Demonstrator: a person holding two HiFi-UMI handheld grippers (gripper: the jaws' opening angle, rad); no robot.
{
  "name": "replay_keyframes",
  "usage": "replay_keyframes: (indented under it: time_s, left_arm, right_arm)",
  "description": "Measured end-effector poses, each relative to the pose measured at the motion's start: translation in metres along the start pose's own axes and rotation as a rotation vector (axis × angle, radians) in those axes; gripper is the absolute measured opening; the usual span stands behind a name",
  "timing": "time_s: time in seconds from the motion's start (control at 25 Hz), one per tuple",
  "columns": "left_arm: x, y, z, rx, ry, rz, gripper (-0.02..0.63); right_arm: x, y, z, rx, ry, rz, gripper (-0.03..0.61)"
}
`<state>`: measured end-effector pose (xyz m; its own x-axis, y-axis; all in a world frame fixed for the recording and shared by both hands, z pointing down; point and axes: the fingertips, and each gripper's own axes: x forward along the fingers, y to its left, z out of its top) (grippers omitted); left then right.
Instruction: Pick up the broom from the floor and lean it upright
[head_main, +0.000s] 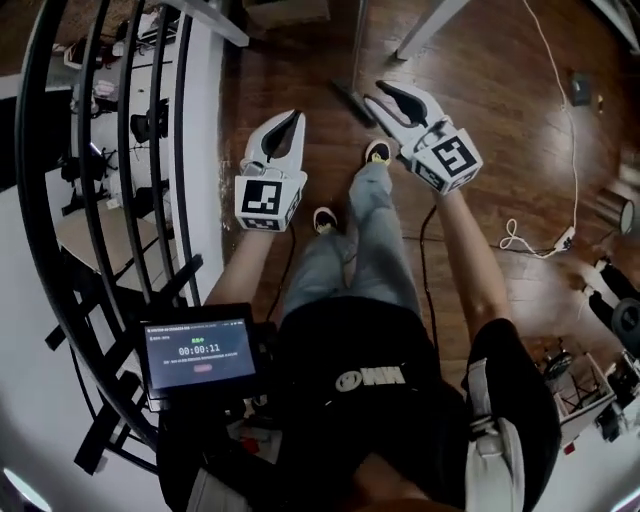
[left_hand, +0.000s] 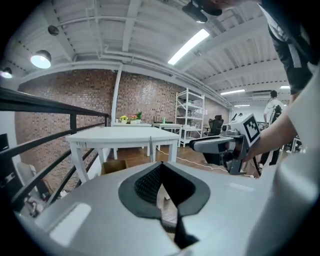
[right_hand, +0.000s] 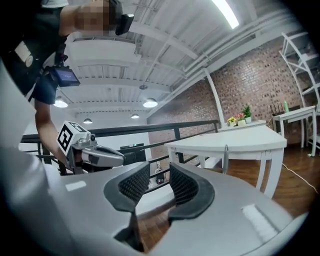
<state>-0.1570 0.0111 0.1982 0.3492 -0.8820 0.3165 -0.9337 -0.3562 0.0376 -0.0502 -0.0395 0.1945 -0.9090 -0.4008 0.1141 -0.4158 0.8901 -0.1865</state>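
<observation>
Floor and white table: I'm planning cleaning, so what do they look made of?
The floor looks like wood planks or wood-look laminate, semi-gloss: brown grain, board seams and pale sheen show. The white table looks like painted wood or laminate, smooth: even white top and square legs leave it open.

We lose the broom (head_main: 357, 55) at the top edge, where its handle is cut off; the right claw (head_main: 372, 98) hides part of its head.

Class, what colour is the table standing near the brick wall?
The table is white, and it shows best in the left gripper view.
</observation>
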Motion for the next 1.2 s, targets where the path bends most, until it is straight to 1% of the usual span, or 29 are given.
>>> replay_keyframes:
  time_s: [0.08,0.12,0.2,0.24,0.28,0.36,0.52,0.64,0.72,0.8,0.84,0.92,0.96,1.0,1.12,1.2]
  left_arm:
    - [-0.046,-0.016,0.018,0.001,-0.030,0.006,0.014]
    - [-0.070,-0.025,0.028,0.005,-0.042,0.001,0.014]
    - [-0.108,-0.046,0.050,0.025,-0.070,-0.030,0.014]
    - [-0.117,-0.054,0.058,0.038,-0.081,-0.045,0.014]
    - [-0.121,-0.061,0.064,0.049,-0.084,-0.057,0.015]
    - [-0.119,-0.068,0.068,0.060,-0.073,-0.074,0.015]
    - [-0.115,-0.079,0.063,0.061,-0.058,-0.101,0.017]
    - [-0.127,-0.103,0.075,0.068,-0.071,-0.122,0.016]
    - [-0.146,-0.137,0.088,0.089,-0.087,-0.129,0.015]
    - [-0.174,-0.182,0.095,0.108,-0.112,-0.124,0.015]
    - [-0.187,-0.204,0.094,0.115,-0.124,-0.124,0.017]
    - [-0.204,-0.243,0.080,0.120,-0.122,-0.133,0.017]
    - [-0.209,-0.259,0.076,0.119,-0.114,-0.135,0.015]
    - [-0.214,-0.274,0.079,0.121,-0.114,-0.134,0.017]
    - [-0.229,-0.314,0.102,0.155,-0.140,-0.135,0.017]
    - [-0.240,-0.334,0.111,0.161,-0.146,-0.138,0.017]
  right_arm:
    - [-0.021,0.052,0.026,0.005,-0.026,0.006,0.115]
    - [-0.034,0.077,0.039,-0.009,-0.032,0.001,0.101]
    - [-0.061,0.118,0.060,-0.055,-0.035,-0.023,0.059]
    - [-0.073,0.130,0.067,-0.072,-0.032,-0.035,0.025]
    - [-0.082,0.137,0.072,-0.080,-0.030,-0.040,0.003]
    - [-0.092,0.141,0.073,-0.068,-0.025,-0.042,0.003]
    - [-0.101,0.145,0.056,-0.030,-0.002,-0.052,0.003]
    - [-0.116,0.159,0.060,-0.012,-0.008,-0.056,0.003]
    - [-0.141,0.180,0.072,-0.007,-0.047,-0.038,0.003]
    - [-0.179,0.208,0.078,-0.034,-0.056,-0.018,0.003]
    - [-0.198,0.221,0.080,-0.049,-0.056,-0.013,0.003]
    - [-0.231,0.242,0.085,-0.049,-0.072,-0.018,0.003]
    - [-0.245,0.249,0.087,-0.049,-0.078,-0.020,0.003]
    - [-0.258,0.256,0.088,-0.064,-0.084,-0.014,0.003]
    - [-0.286,0.276,0.097,-0.124,-0.116,0.020,0.003]
    - [-0.300,0.288,0.102,-0.139,-0.134,0.027,0.003]
